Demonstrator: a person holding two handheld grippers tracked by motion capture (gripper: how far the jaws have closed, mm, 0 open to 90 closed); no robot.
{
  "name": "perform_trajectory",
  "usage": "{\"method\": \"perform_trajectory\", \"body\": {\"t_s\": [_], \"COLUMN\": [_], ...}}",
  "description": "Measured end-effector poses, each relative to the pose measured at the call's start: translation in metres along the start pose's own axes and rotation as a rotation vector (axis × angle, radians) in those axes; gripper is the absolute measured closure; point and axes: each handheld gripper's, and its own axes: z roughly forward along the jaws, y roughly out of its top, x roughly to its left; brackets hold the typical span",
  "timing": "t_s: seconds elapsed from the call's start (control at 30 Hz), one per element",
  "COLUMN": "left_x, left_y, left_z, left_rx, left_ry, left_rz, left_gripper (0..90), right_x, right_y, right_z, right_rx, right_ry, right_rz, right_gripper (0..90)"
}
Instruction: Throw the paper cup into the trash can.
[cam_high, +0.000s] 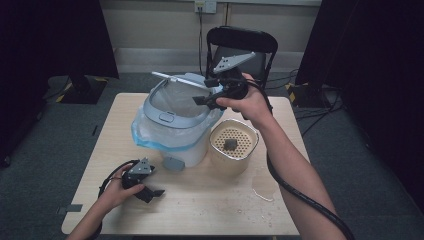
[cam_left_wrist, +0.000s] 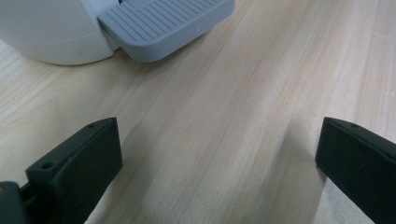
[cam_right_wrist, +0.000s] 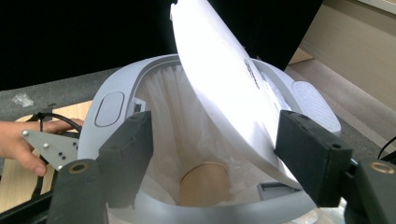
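Note:
A white and grey pedal bin (cam_high: 165, 118) with a clear plastic liner (cam_right_wrist: 173, 116) stands at the table's middle. Its white lid (cam_right_wrist: 219, 84) is tilted up. My right gripper (cam_high: 202, 102) hovers over the bin's back right rim, jaws open (cam_right_wrist: 212, 149), and the lid's lower edge runs just past the right jaw. A beige cylinder (cam_right_wrist: 203, 184) lies at the bottom of the liner. My left gripper (cam_high: 152, 195) rests on the table at the front left, open (cam_left_wrist: 217, 154), with bare wood between its jaws. The bin's grey pedal (cam_left_wrist: 163, 23) lies just ahead of it.
A beige container (cam_high: 220, 156) with a perforated insert stands right of the bin, with a small dark lump (cam_high: 230, 144) on the insert. A wet patch (cam_high: 262, 190) marks the table (cam_high: 210, 212) in front of it. A black chair (cam_high: 242, 41) stands behind the table.

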Motion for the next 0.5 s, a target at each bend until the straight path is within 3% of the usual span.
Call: {"method": "perform_trajectory", "body": {"t_s": [0.27,0.5], "left_x": [0.0,-0.001], "left_y": [0.0,0.0], "left_z": [0.0,0.0], "left_rx": [-0.001,0.0], "left_ry": [0.005,0.006], "left_rz": [-0.002,-0.005], "left_gripper": [0.0,0.0], "right_x": [0.008,0.014], "right_y": [-0.002,-0.006], "right_z": [-0.004,-0.002], "right_rx": [-0.026,-0.013], "right_ry": [0.032,0.063], "right_rz": [-0.001,-0.004], "right_gripper": [27.4,28.4]}}
